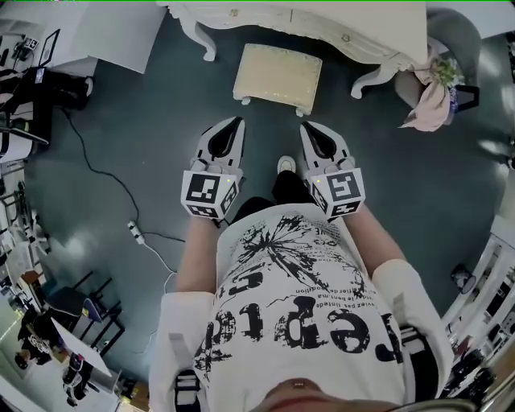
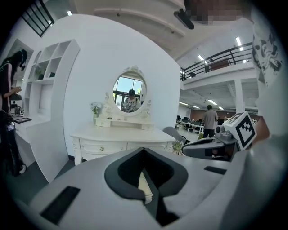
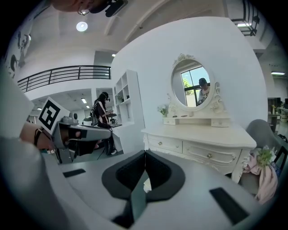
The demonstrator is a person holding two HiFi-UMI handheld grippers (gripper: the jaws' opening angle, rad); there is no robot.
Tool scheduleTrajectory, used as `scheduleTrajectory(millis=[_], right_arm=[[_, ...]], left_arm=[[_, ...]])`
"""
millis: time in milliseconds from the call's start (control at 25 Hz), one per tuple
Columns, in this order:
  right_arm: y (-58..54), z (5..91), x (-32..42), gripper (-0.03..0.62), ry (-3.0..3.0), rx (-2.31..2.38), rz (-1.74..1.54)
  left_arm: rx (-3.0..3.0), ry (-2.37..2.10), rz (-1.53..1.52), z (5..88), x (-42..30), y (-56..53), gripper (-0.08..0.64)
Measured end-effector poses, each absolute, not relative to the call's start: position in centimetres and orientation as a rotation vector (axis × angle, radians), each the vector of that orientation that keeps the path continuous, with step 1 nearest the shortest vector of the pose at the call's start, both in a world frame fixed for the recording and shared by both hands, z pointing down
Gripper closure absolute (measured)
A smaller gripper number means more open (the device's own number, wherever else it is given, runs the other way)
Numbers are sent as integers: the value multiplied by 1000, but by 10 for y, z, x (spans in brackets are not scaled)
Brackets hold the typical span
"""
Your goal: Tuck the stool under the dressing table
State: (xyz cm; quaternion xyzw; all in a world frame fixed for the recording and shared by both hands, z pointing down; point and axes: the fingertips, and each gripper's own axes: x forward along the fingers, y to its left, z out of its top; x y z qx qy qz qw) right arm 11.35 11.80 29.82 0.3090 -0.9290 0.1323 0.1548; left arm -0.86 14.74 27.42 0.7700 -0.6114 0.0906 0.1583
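The cream cushioned stool (image 1: 278, 76) stands on the dark floor just in front of the white dressing table (image 1: 322, 24), mostly outside its knee gap. My left gripper (image 1: 238, 121) and right gripper (image 1: 306, 127) hover side by side short of the stool's near edge, both shut and holding nothing. In the left gripper view the shut left gripper (image 2: 144, 151) points at the dressing table (image 2: 121, 139), with a sliver of the stool (image 2: 144, 187) below the tips. From the right gripper (image 3: 145, 153), the dressing table (image 3: 202, 143) and its oval mirror (image 3: 192, 83) show ahead.
A grey chair (image 1: 451, 36) draped with pink cloth (image 1: 430, 105) and flowers stands right of the table. A cable with a power strip (image 1: 135, 233) runs over the floor at left. White shelving (image 3: 126, 101) is left of the table. My foot (image 1: 286, 165) is between the grippers.
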Motion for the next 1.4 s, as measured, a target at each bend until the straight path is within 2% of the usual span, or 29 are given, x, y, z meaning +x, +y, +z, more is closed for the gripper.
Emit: scheduleTrajectory(millis=[320,640,1040,1400], right_arm=[[39,327,87,575,-2587,971,448],[-15,382,60,575,-2464,1160,399],[-29,525,47,575,-2297,1364,566],[-16,678,45,575,-2195,1313,669]], left_arm=[[2217,-1626,293,309,-30,60,540],[2253,-1369,409,385,-54,-1,540],[2219,-1245,503,520,-85,-30,540],[2150,-1187,536,665,-89,-10,540]])
